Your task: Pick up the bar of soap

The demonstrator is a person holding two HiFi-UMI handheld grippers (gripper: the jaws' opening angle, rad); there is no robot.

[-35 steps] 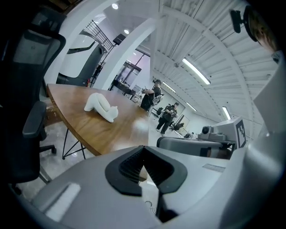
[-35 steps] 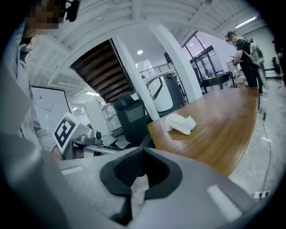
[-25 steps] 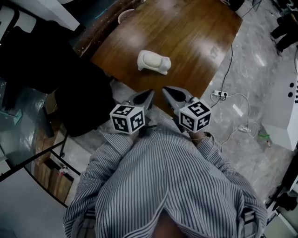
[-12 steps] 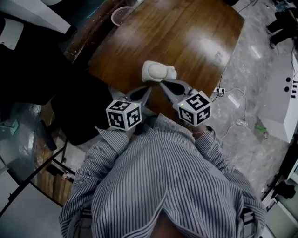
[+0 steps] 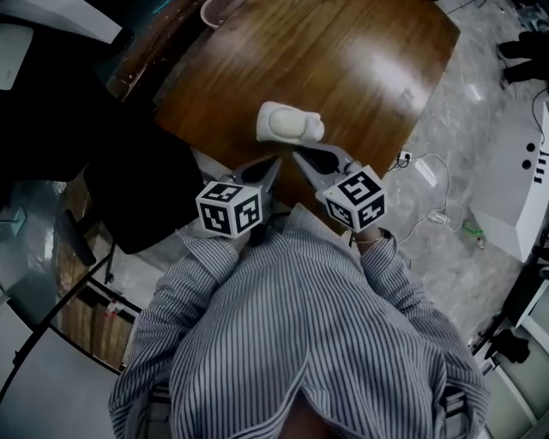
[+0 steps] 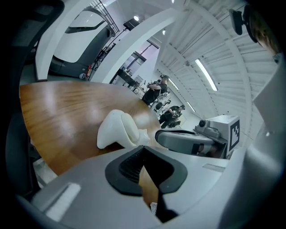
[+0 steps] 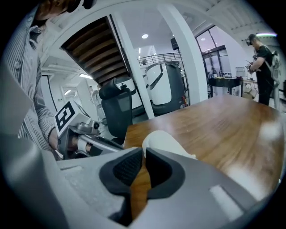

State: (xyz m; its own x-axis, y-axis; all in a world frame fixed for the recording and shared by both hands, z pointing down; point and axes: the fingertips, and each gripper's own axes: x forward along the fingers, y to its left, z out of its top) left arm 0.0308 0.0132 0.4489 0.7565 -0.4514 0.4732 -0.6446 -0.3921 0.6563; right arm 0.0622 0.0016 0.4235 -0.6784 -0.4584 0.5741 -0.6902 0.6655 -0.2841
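The white bar of soap (image 5: 290, 123) lies on the brown wooden table (image 5: 360, 60), close to its near edge. Both grippers hover side by side just short of it. My left gripper (image 5: 275, 161) is shut with nothing in it, its tips a little short of the soap (image 6: 117, 129). My right gripper (image 5: 297, 155) points at the soap's near side, its tips right in front of the soap (image 7: 163, 141). Its jaws are just starting to open, only a thin slit shows, and nothing is between them.
A black office chair (image 5: 129, 189) stands left of the table corner. Cables and a power strip (image 5: 403, 158) lie on the marble floor to the right. A small basket (image 5: 214, 10) sits at the table's far left edge. People stand far off in the room (image 7: 261, 58).
Both grippers have moved forward toward the soap, from well short of the table edge to just in front of the soap. The soap has not moved.
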